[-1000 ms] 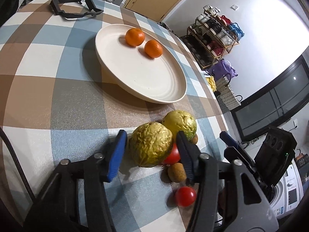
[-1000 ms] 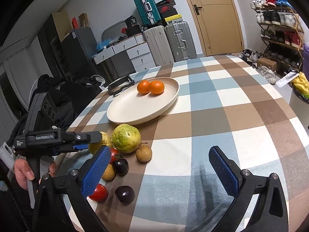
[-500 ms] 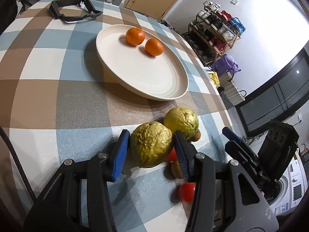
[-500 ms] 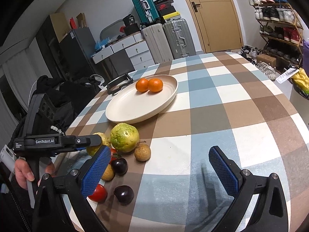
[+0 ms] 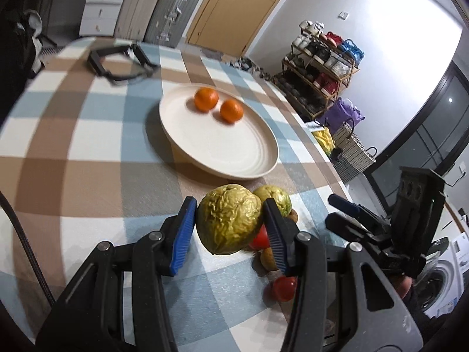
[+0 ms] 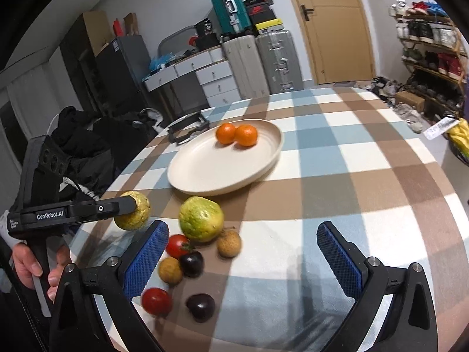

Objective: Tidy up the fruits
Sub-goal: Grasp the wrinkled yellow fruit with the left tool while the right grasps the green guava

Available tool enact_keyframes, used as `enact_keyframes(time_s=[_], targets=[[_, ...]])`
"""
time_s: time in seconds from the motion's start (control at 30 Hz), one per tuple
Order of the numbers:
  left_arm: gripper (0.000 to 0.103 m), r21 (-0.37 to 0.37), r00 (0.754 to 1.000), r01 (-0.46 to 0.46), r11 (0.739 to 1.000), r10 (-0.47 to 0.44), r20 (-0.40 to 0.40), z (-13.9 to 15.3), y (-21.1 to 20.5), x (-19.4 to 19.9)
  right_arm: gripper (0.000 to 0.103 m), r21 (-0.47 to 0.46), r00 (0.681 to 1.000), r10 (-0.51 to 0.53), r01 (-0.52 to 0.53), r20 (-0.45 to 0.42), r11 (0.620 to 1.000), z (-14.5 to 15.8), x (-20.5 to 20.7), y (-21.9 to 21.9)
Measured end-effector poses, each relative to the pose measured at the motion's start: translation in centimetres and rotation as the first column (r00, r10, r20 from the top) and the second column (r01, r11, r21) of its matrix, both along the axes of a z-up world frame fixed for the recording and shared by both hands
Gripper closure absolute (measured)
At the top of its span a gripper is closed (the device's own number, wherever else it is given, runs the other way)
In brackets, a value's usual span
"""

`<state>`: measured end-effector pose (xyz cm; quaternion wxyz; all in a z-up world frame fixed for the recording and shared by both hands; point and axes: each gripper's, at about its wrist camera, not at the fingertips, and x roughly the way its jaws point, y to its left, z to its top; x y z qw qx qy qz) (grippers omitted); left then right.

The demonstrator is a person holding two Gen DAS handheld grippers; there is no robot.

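Your left gripper [image 5: 230, 228] now has the wrinkled yellow-green fruit [image 5: 229, 219] pinched between its blue pads, and the fruit has come up off the tablecloth [image 5: 88, 158]: a second ago it sat on the cloth among the heap, and now it hangs clear above the heap near the edge closest to you. From the right wrist view you can see it held in the air beside the smooth green fruit [image 6: 201, 218], with a shadow under it on the cloth. That means the pick is made; what remains, as I judge it, is the carry to the cream plate [image 5: 217, 158], which sits toward the middle of the table and holds two oranges [image 5: 206, 99].

The fruit is nearly round, slightly longer than wide. Its long axis runs roughly upright between the pads, the narrower end pointing down toward the cloth.

Your right gripper [image 6: 243, 252] stands spread wide and empty over the near edge, above the tomatoes [image 6: 177, 245], dark plums [image 6: 191, 262] and small brown fruits [image 6: 229, 245] left on the cloth.
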<state>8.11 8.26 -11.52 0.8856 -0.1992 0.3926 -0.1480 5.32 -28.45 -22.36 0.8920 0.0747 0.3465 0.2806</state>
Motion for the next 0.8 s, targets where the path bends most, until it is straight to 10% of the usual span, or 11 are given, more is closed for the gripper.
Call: enact_keyframes(time_s=[0.37,0.8], targets=[[0.059,0.036,0.996,-0.071,0.997,0.069,0.06,2.3,2.6,-2.9,0.001,-0.122,0.983,0.152,-0.165,-0.106,0.979,0.0,3.4,5.1],[0.059,0.052,0.992,-0.091,0.994,0.087,0.089,3.4,3.2,-4.8,0.051,-0.242,0.972,0.185,-0.216,-0.145,0.946,-1.6,4.4,8.7]])
